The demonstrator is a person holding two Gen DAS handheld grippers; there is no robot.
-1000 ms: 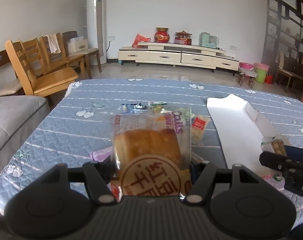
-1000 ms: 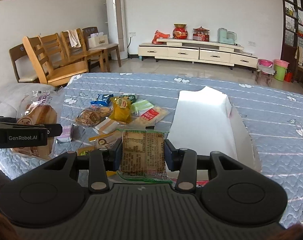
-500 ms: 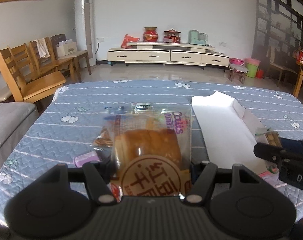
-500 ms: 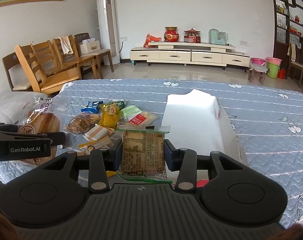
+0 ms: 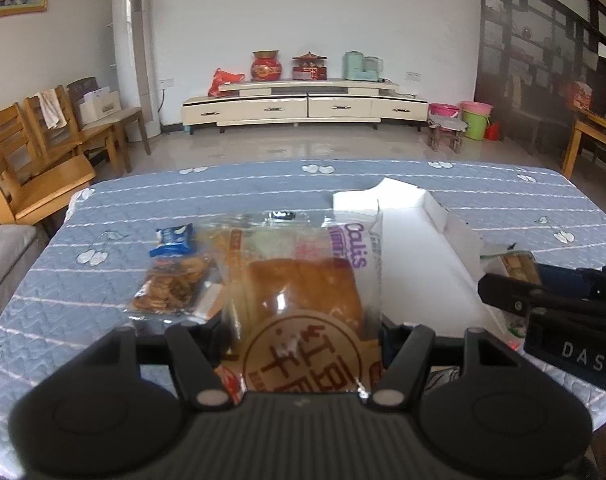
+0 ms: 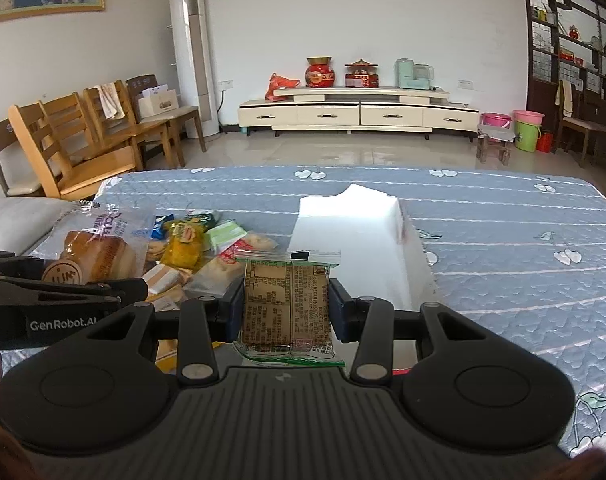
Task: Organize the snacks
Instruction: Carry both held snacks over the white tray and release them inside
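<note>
Table [image 5: 115, 288] covered in a blue-grey quilted cloth with white stripes and small cherry prints; it filled the near and middle ground of both wrist views. Left hand-held gripper [image 5: 303, 328] clenched on a clear-wrapped bread loaf packet [image 5: 303, 292], held up above the cloth, round brown label toward the camera. Right hand-held gripper [image 6: 287, 308] clamped on a small flat snack packet [image 6: 286, 308] with a green-edged wrapper and printed back panel, also lifted clear of the table. White open box [image 6: 355, 236] lay on the cloth right of centre, long side running away from the near edge, flap standing at its far end. Left of the box sat a loose heap of snacks [image 6: 199, 248]: a blue packet [image 5: 174, 239], a clear bag of brown crackers [image 5: 171, 288], a yellow bag and a pale green one among them. Room beyond: pale tiled floor, a low cream TV cabinet [image 6: 359, 114] against the far white wall carrying red jars and a mint-green appliance, a tall white standing air conditioner [image 6: 193, 56] to its left, wooden chairs [image 6: 75, 148] along the left wall, pink and green buckets [image 6: 521, 128] at far right, dark shelving on the right wall.
</note>
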